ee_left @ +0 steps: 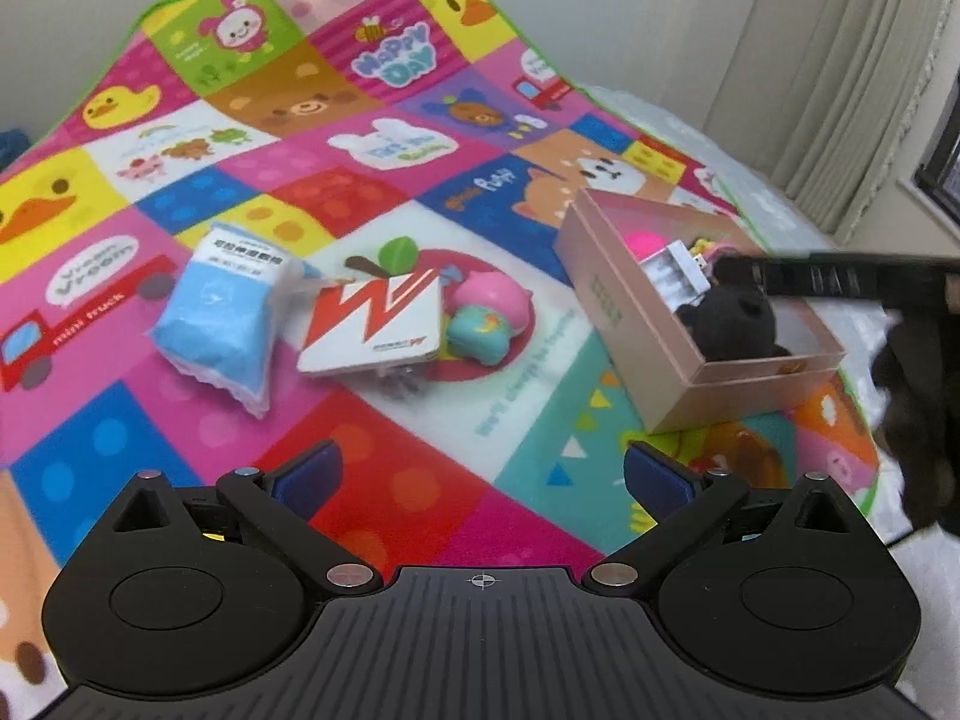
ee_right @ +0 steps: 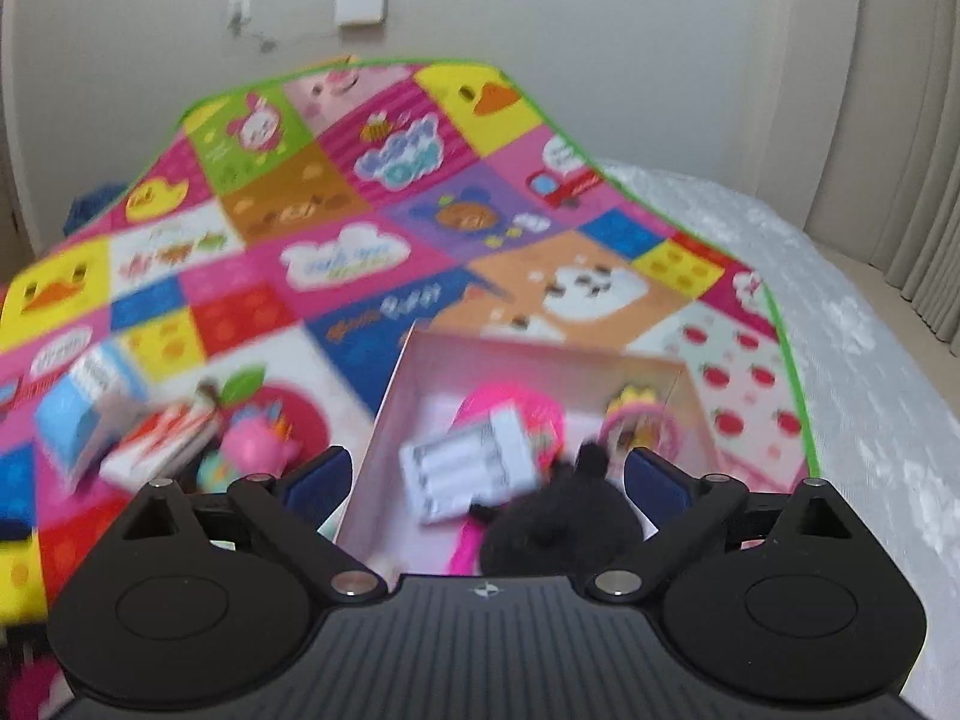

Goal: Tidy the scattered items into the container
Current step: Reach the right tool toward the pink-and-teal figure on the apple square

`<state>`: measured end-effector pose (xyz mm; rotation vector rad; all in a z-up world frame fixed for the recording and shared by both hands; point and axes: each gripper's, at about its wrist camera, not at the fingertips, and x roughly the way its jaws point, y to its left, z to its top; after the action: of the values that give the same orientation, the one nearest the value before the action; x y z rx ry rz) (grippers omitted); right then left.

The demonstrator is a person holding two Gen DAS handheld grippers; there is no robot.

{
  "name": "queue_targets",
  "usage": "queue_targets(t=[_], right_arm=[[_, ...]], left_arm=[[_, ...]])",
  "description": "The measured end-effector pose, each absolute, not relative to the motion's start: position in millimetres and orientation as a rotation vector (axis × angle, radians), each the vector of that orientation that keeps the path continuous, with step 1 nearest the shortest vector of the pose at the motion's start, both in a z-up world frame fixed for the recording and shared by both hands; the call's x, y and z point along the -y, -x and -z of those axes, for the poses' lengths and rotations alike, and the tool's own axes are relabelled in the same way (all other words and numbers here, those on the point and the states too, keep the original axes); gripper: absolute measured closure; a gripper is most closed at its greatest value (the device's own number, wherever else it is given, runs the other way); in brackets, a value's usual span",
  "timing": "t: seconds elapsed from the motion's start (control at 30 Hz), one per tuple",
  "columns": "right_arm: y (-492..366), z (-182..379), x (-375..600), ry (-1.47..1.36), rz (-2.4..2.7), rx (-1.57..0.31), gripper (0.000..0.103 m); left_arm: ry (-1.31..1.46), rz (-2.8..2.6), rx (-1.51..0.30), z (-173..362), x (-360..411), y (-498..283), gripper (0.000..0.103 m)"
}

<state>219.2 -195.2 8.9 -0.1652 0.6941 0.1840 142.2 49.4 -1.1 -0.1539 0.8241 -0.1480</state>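
Claws: left (ee_left: 480,474) wide, right (ee_right: 486,477) wide, empty | box (ee_left: 606,294) rim below right | pouch (ee_left: 222,306) on mat (ee_left: 384,192)

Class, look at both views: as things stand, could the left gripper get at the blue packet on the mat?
Probably yes. The left gripper is open and empty, and the blue packet lies uncovered on the mat, with nothing between them.

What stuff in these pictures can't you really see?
- Left wrist view: the things under the white card are hidden by it.
- Left wrist view: the black plush toy sits partly behind the pink box wall.
- Right wrist view: blur smears the blue packet.
- Right wrist view: the gripper body cuts off the box's near end.
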Motion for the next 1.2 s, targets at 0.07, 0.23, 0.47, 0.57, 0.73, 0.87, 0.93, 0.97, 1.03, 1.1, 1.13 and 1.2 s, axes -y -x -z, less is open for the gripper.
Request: queue_targets(t=[0.07, 0.23, 0.47, 0.57, 0.73, 0.87, 0.93, 0.97, 1.03, 1.1, 1.13, 1.2], right_arm=[[-209.9, -2.5, 183.7, 0.175, -0.198, -0.725, 0.005], [-207.7, -1.8, 134.6, 0.172, -0.257, -0.730, 0.005], [-244.8, 12.1, 64.4, 0.108, -0.325, -0.852, 0.044], [-259.4, 21.3, 55.0, 0.030, -0.299, -0.871, 0.044], [-270.4, 35.1, 46.9, -0.093, -0.315, -0.936, 0.044], [-270.5, 39.2, 29.3, -0.035, -0.315, -0.909, 0.082], [-271.7, 35.7, 21.6, -0.074, -0.386, -0.931, 0.086], [-271.9, 33.4, 18.0, -0.080, -0.414, -0.933, 0.086], [-271.6, 29.7, 10.2, -0.070, -0.481, -0.935, 0.084], [-270.5, 27.7, 7.2, -0.054, -0.507, -0.929, 0.084], [-268.0, 26.7, 7.0, -0.033, -0.485, -0.915, 0.084], [-261.7, 27.6, 6.7, 0.040, -0.433, -0.887, 0.080]], left_arm=[[0.132, 0.102, -0.832, 2.0, -54.8, -144.2, 0.000], [0.194, -0.094, -0.826, -4.9, -101.9, -151.7, 0.000], [0.323, -0.203, -0.779, -18.5, -162.7, -150.1, 0.000], [0.371, -0.186, -0.797, -12.4, -171.0, -151.3, 0.000], [0.433, -0.133, -0.873, 10.3, -172.1, -159.6, 0.000], [0.488, -0.158, -0.896, 21.3, -181.8, -160.7, 0.000], [0.521, -0.168, -0.892, 22.2, -187.3, -159.0, 0.000], [0.529, -0.172, -0.889, 21.9, -189.1, -158.7, 0.000], [0.536, -0.175, -0.885, 21.2, -191.2, -158.4, 0.000], [0.544, -0.174, -0.888, 21.9, -192.8, -158.6, 0.000], [0.547, -0.175, -0.890, 22.4, -193.5, -158.9, 0.000], [0.554, -0.180, -0.894, 23.6, -194.9, -159.2, 0.000]])
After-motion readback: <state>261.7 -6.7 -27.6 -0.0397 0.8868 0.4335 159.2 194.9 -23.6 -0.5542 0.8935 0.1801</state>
